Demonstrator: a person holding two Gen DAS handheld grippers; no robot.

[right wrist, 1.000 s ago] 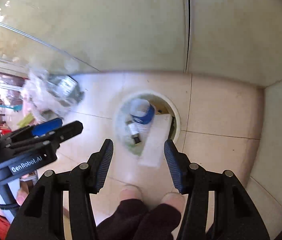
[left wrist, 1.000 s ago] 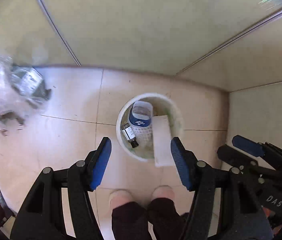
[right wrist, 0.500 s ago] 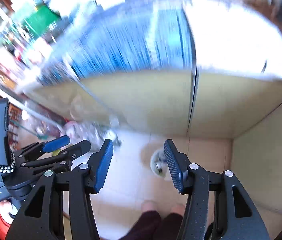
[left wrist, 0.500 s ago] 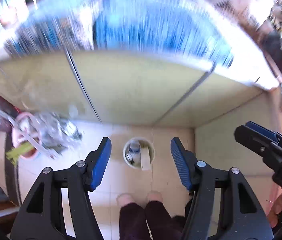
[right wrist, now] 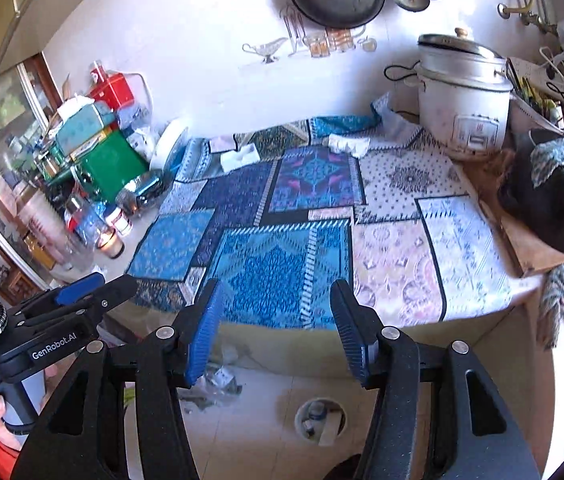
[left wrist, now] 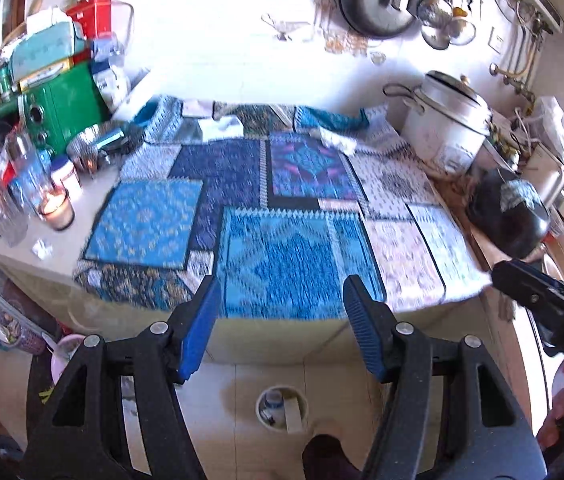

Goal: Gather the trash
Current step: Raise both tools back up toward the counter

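Left wrist view: up from bin (left wrist: 281, 407) to bench (left wrist: 82, 196) level; both tongs (left wrist: 278, 328) (right wrist: 274, 326) released, empty, right widening; seeking more trash.

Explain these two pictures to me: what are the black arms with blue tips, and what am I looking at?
No robot here: a person holds a two-finger gripper in each hand, each with a wide-angle camera looking along its fingers. One picture is from the left gripper, the other from the right gripper. Each also catches its neighbour at the edge.

Both look down at a kitchen counter covered by a patterned blue cloth. On it stand a rice cooker, a lit candle, a green box and jars; crumpled white tissues lie near the back. On the floor below is a small bin already holding trash.

Both grippers are open and hold nothing; the right one's jaws are opening a little.
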